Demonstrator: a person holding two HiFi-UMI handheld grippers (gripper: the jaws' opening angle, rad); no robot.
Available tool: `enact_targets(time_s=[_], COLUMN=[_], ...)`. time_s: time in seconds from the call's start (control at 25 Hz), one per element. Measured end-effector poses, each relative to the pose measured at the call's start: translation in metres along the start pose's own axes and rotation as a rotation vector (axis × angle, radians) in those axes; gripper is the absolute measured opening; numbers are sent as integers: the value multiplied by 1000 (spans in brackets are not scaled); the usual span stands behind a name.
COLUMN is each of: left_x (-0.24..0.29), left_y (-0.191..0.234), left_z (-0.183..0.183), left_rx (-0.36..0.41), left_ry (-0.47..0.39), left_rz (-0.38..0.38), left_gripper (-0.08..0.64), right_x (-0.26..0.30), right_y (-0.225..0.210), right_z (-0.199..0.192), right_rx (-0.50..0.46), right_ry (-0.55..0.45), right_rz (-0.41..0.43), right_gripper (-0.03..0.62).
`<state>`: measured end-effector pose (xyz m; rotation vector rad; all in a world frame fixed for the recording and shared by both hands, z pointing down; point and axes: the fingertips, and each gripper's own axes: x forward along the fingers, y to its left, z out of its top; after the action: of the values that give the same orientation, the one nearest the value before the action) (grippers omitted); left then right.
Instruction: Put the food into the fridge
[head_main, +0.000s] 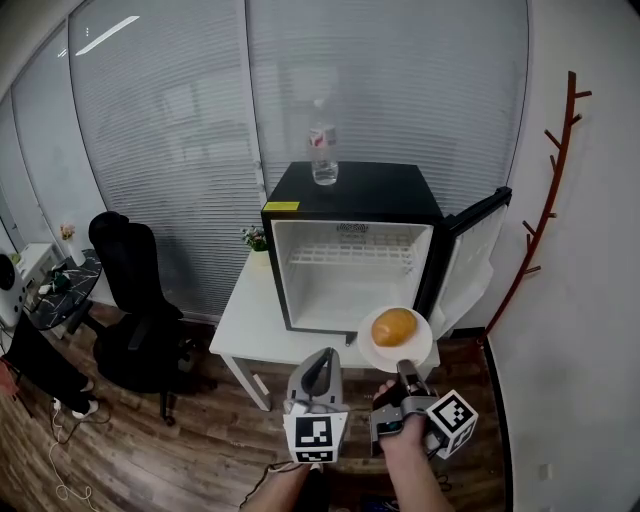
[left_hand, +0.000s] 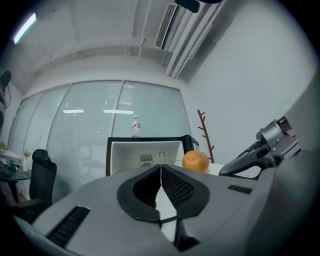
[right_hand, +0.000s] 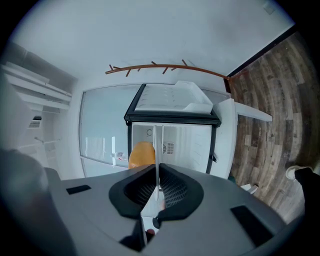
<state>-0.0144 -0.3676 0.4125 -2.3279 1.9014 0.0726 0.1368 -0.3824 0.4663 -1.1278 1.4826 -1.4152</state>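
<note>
A small black fridge (head_main: 350, 200) stands on a white table (head_main: 245, 325), its door (head_main: 478, 240) swung open to the right and its white inside bare. My right gripper (head_main: 403, 372) is shut on the rim of a white plate (head_main: 372, 352) that carries an orange food item (head_main: 394, 326), held in front of the fridge opening. In the right gripper view the plate (right_hand: 158, 142) runs edge-on between the jaws, with the food (right_hand: 142, 154) to its left. My left gripper (head_main: 318, 372) hangs beside it, shut and empty. Its own view shows the touching pads (left_hand: 172, 185) and the food (left_hand: 195, 161) beyond.
A clear water bottle (head_main: 323, 155) stands on top of the fridge. A black office chair (head_main: 135, 290) is left of the table, with a small plant (head_main: 257, 238) at the fridge's left. A branch-shaped coat rack (head_main: 550, 180) hangs on the right wall. Blinds cover the glass wall behind.
</note>
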Motion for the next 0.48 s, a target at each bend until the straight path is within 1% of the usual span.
enact_targets(time_s=[0.24, 0.48], left_x=[56, 118], left_y=[21, 58], left_z=[-14, -19], left_rx=[-9, -20], left_ry=[-15, -25], left_rz=[-30, -49], left_gripper=[30, 29], right_x=[53, 123], right_y=[-5, 4], right_z=[10, 8], right_rx=[-19, -24], right_ry=[-37, -63], right_rz=[-13, -21], right_gripper=[40, 40])
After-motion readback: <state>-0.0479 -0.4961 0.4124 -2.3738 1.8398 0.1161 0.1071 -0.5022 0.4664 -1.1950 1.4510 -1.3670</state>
